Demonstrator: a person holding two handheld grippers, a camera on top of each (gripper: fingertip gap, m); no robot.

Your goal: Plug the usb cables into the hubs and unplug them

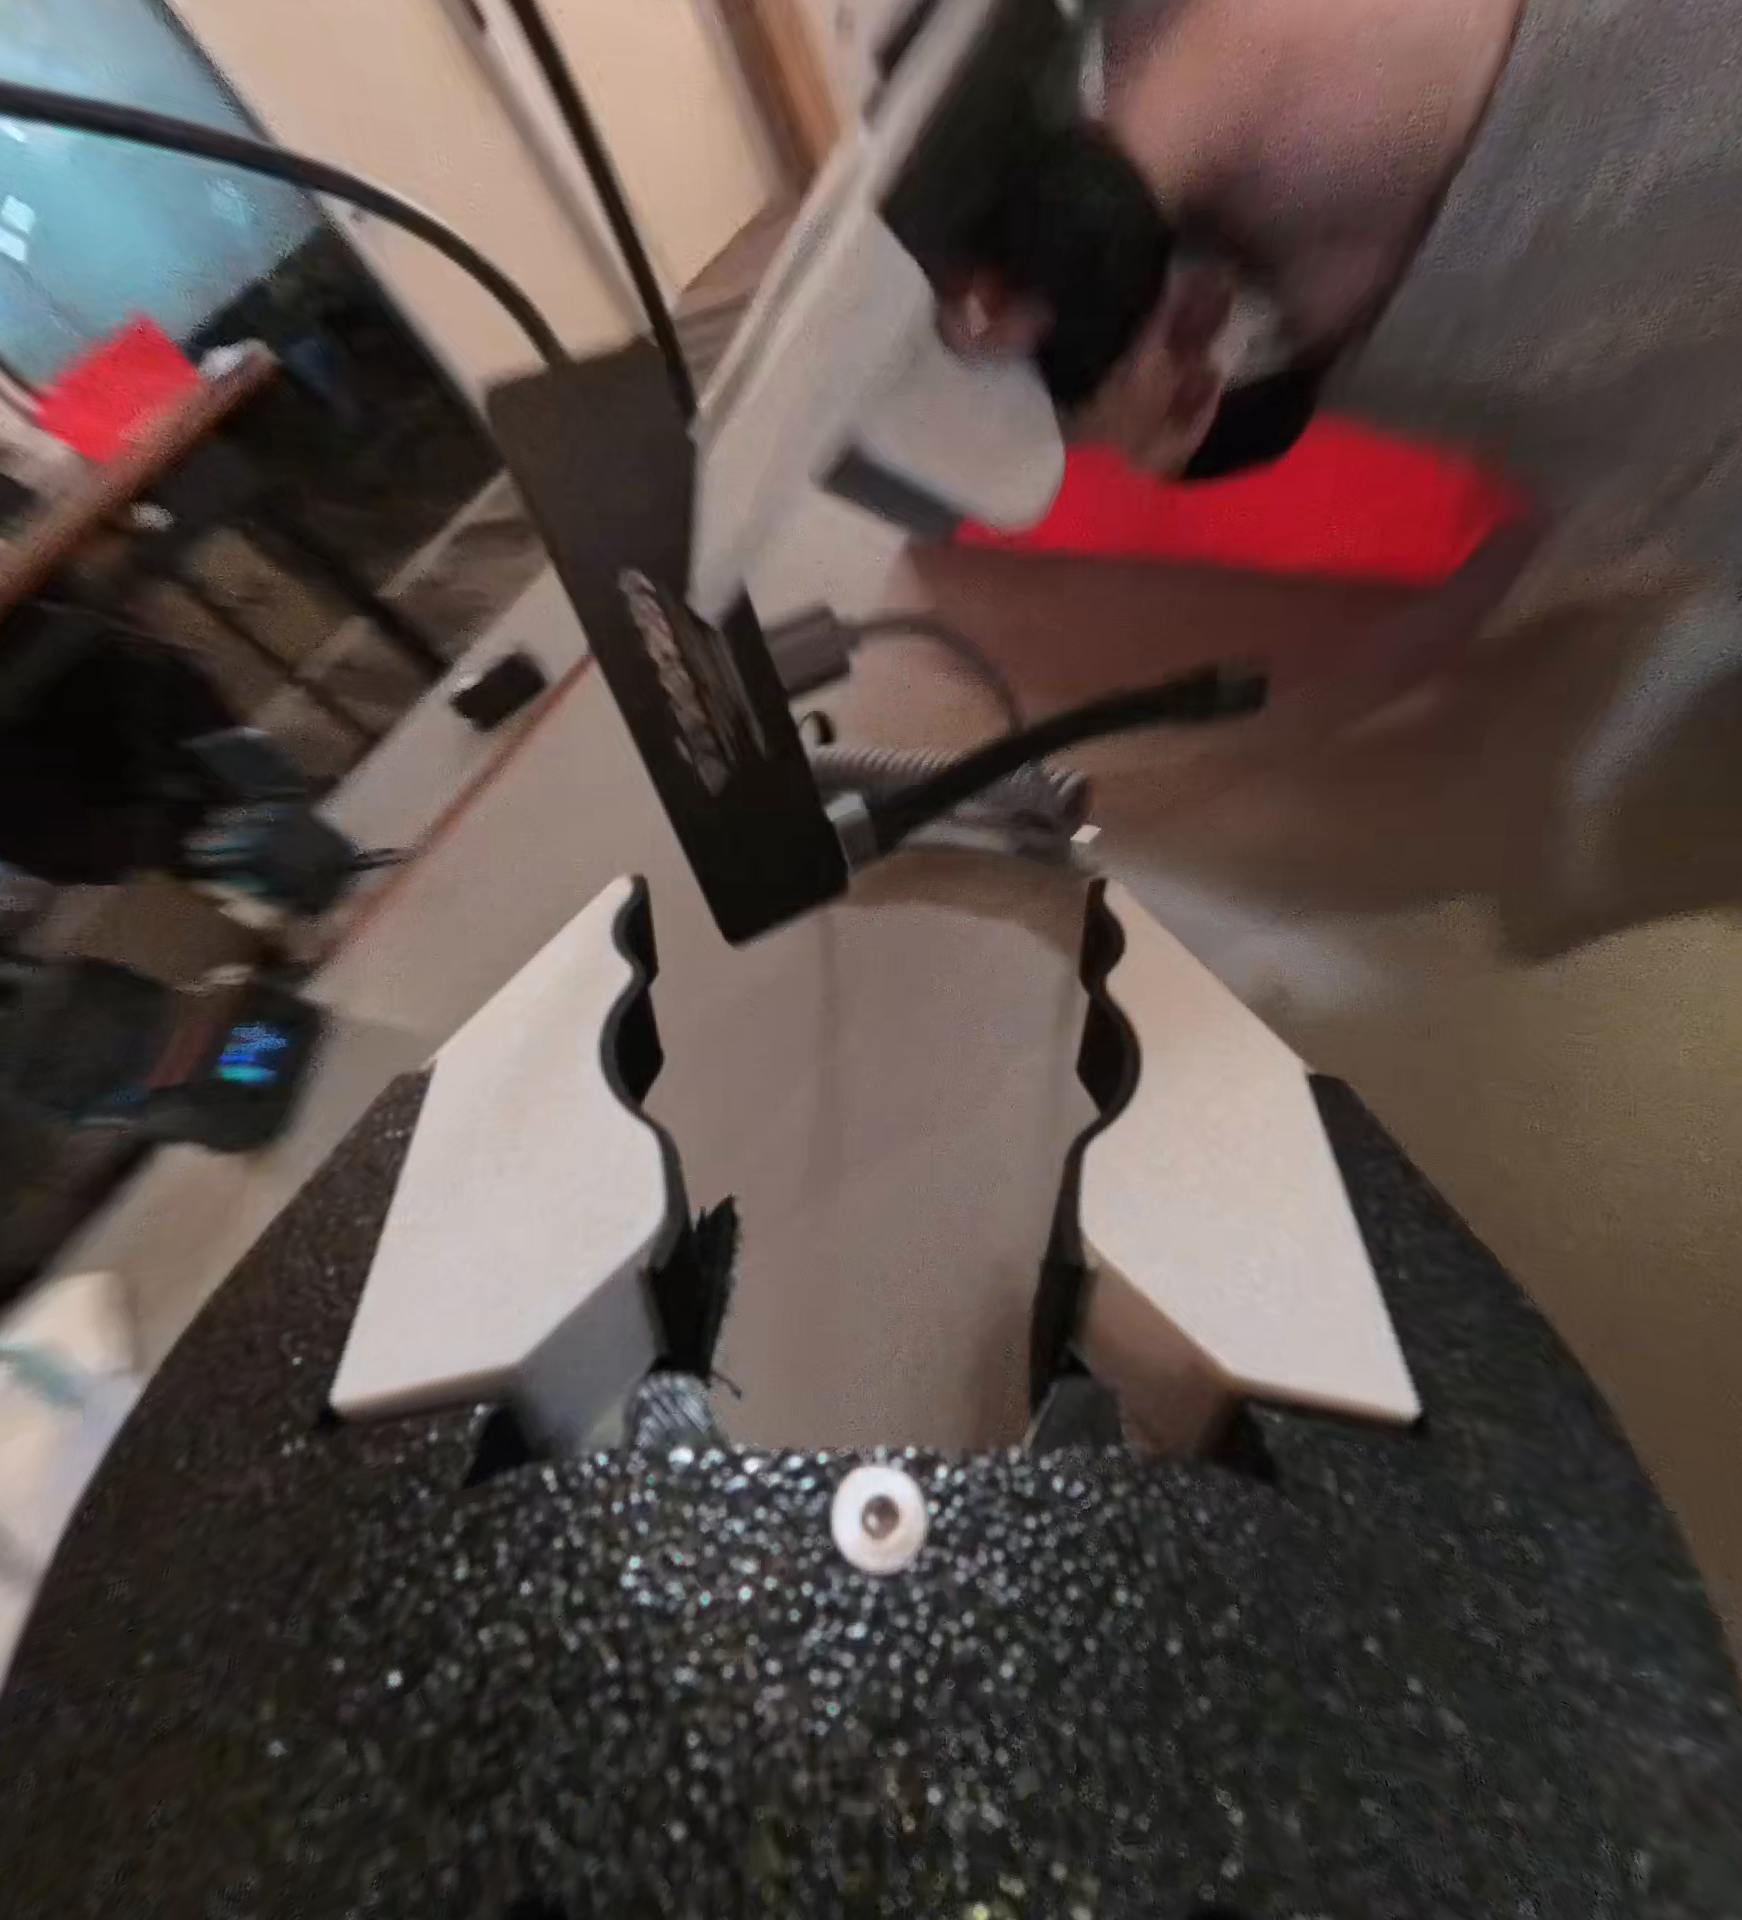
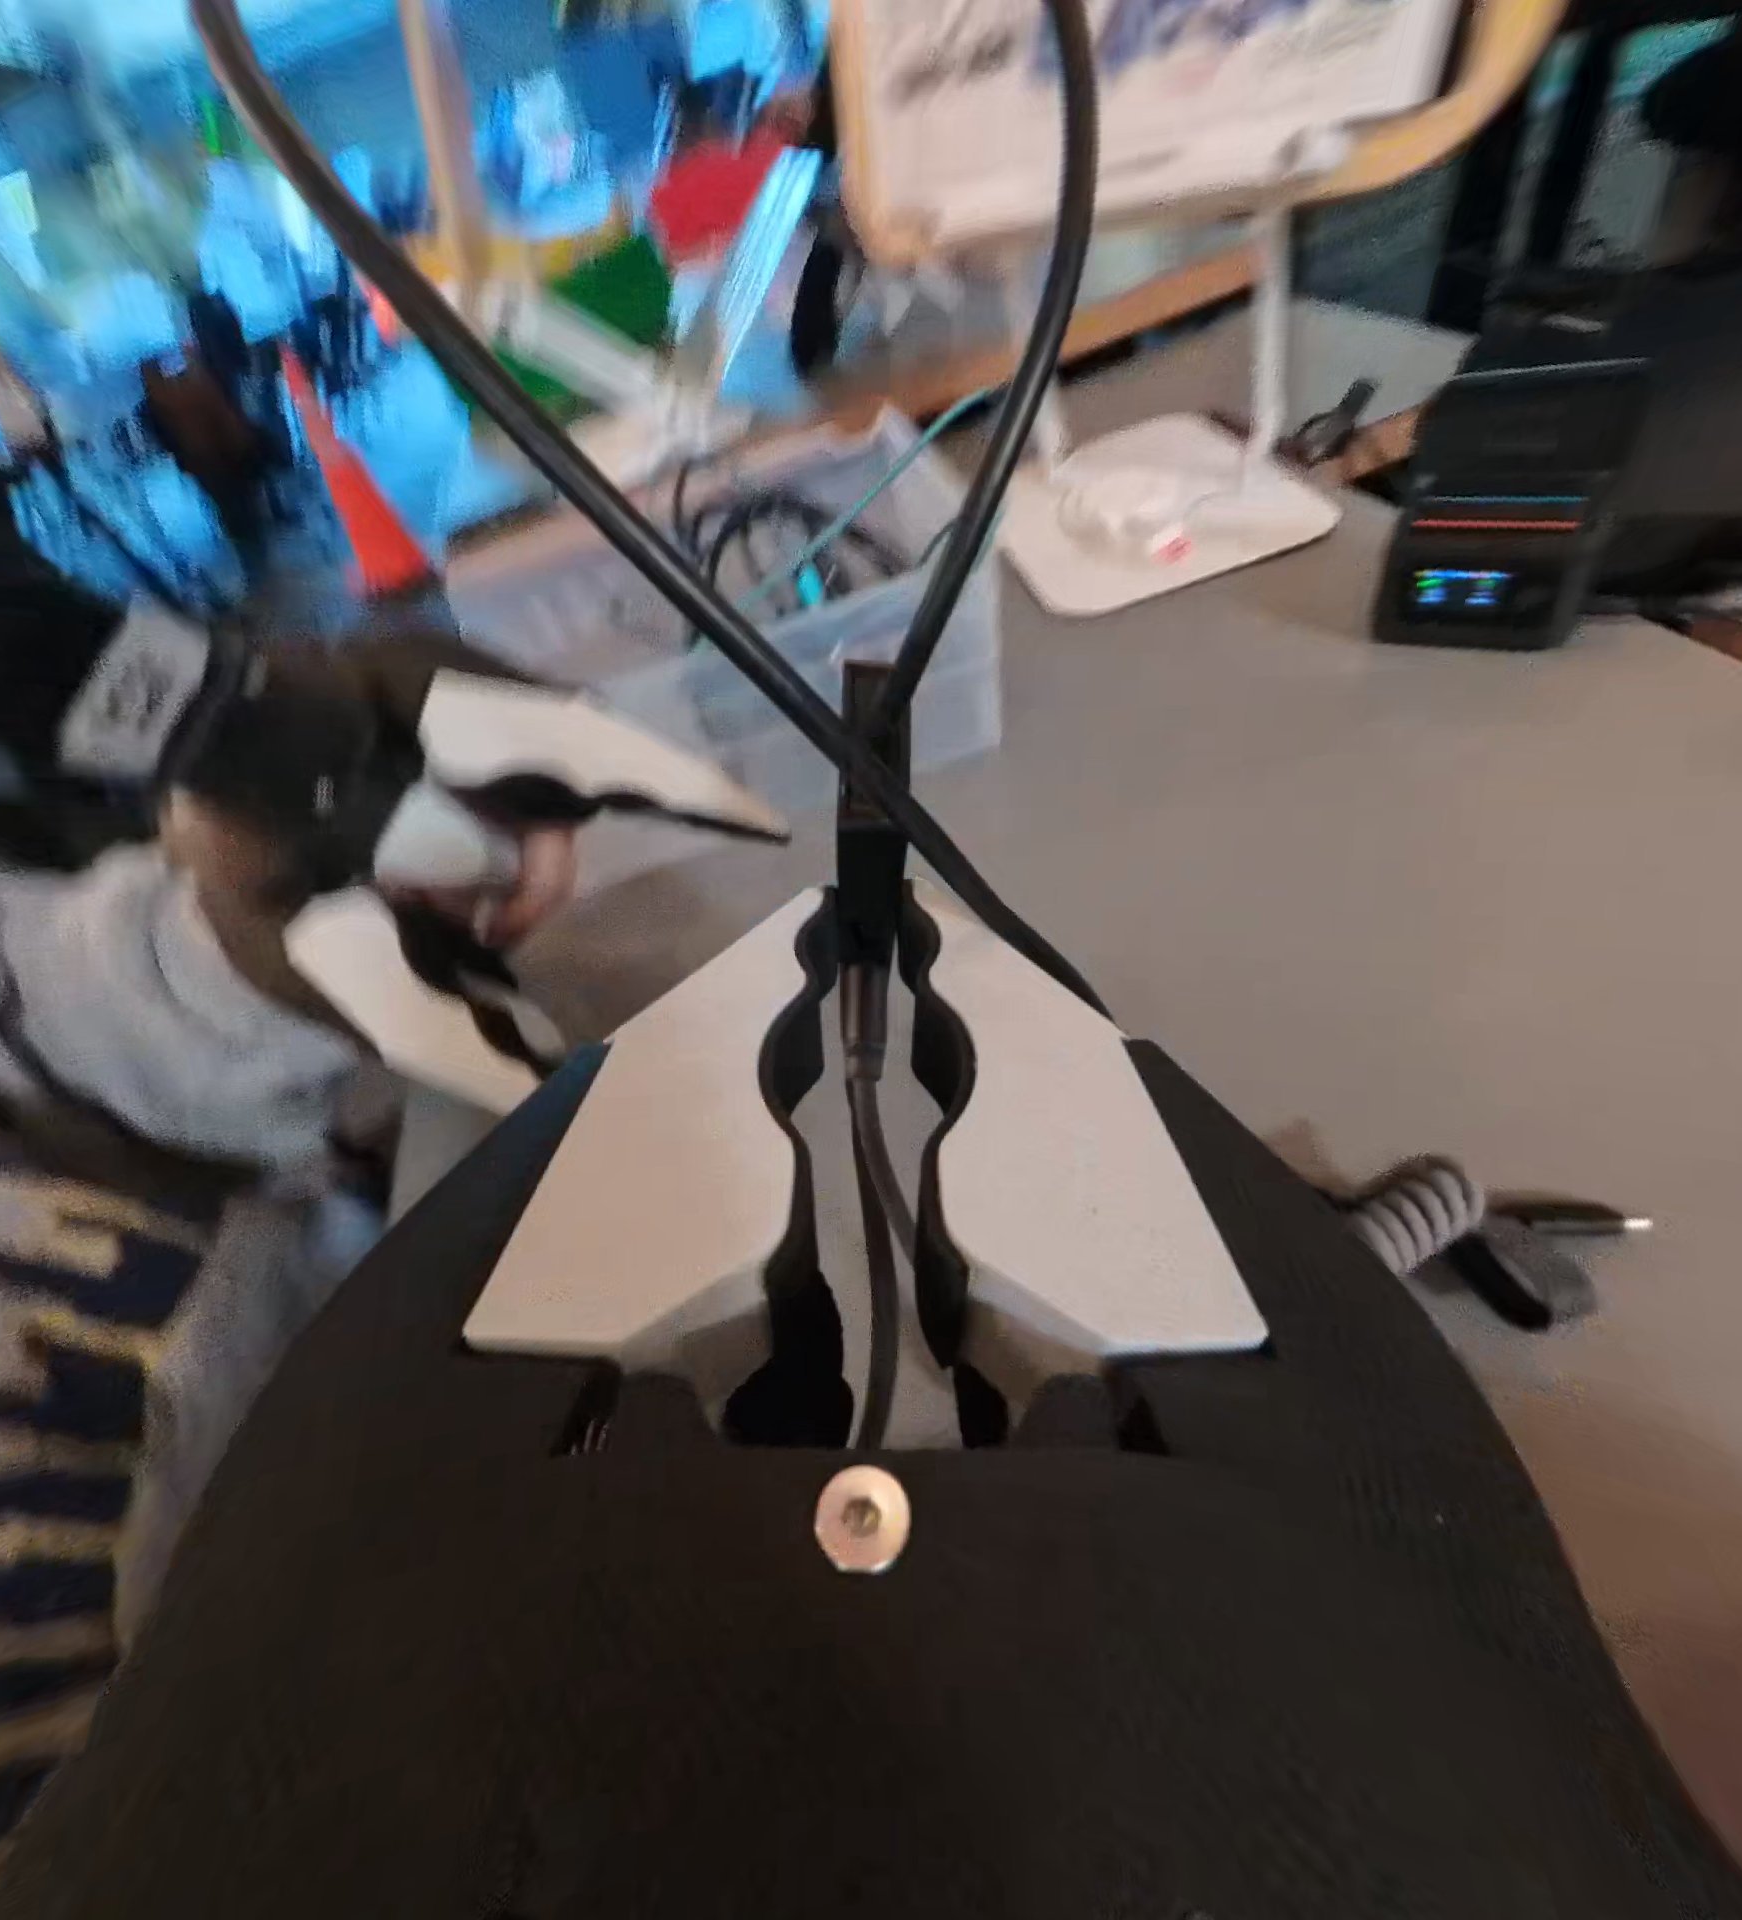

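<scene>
Left gripper: fingers spread wide, nothing between them; the table shows through the gap.
Right gripper: fingers pressed in on a black plug; its cable runs back between them.
Hub: one black flat hub, tilted, hanging in the air just beyond the left fingertips, not touching them. From the right wrist view it is seen edge-on straight ahead, with the pinched plug at its near end.
Cables on the hub: two thin black cables rise from its far end and cross in front of the right gripper; one stubby black plug sticks out near its lower end.
On the table: one grey coiled cable to the right, one loose grey connector behind the hub.
Around: blurred clutter, a white stand base, a dark box with a small screen, a person's grey sleeve.
</scene>
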